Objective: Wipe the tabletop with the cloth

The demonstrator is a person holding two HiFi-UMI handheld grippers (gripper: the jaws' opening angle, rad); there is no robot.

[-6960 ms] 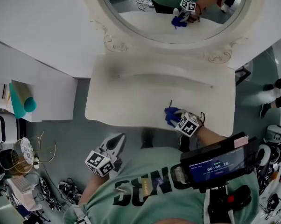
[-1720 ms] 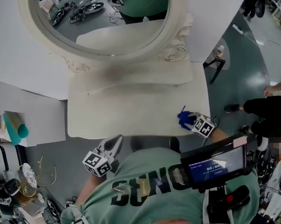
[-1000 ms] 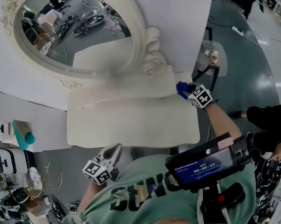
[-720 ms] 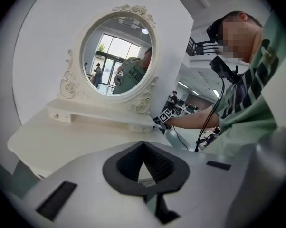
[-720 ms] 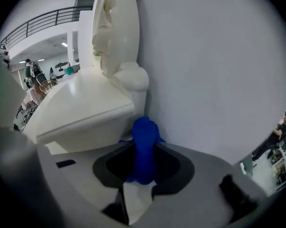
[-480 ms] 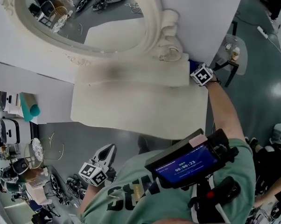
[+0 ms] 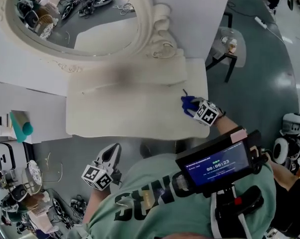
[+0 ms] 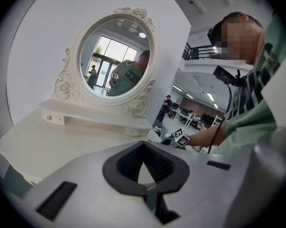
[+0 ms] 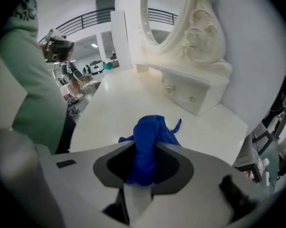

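My right tool [image 7: 190, 105] is shut on the blue cloth [image 7: 186, 102], near the right end of the white desk [image 7: 125, 108], a little in from its front edge. The right gripper view shows the grip best. A bunched fold of the cloth [image 9: 150, 137] is pinched between the jaws of the right tool [image 9: 144, 167], and the rest spills out ahead of them with one thin tail sticking up.

I judge the cloth to be light, soft and limp. It won't slip much on its own, but it will drag and roll under itself if pushed. Holding it by a thick gathered fold, as now, seems right to me, since a single layer might pull free on a stroke. It needs pressing flat to wipe. Neither view lets me say for sure that it touches the desk.

My left tool [image 7: 112, 152] hangs off the desk, low by my body. In the left gripper view its jaws [image 8: 145, 163] are together with nothing between them.

The head view places the cloth on the desk and shows how much bare top lies to its left, below the oval mirror [image 7: 75, 19]. The right gripper view adds the small drawer unit [image 9: 185, 94] with its knobs under the mirror. The left gripper view alone shows the mirror [image 8: 117, 56] face on.
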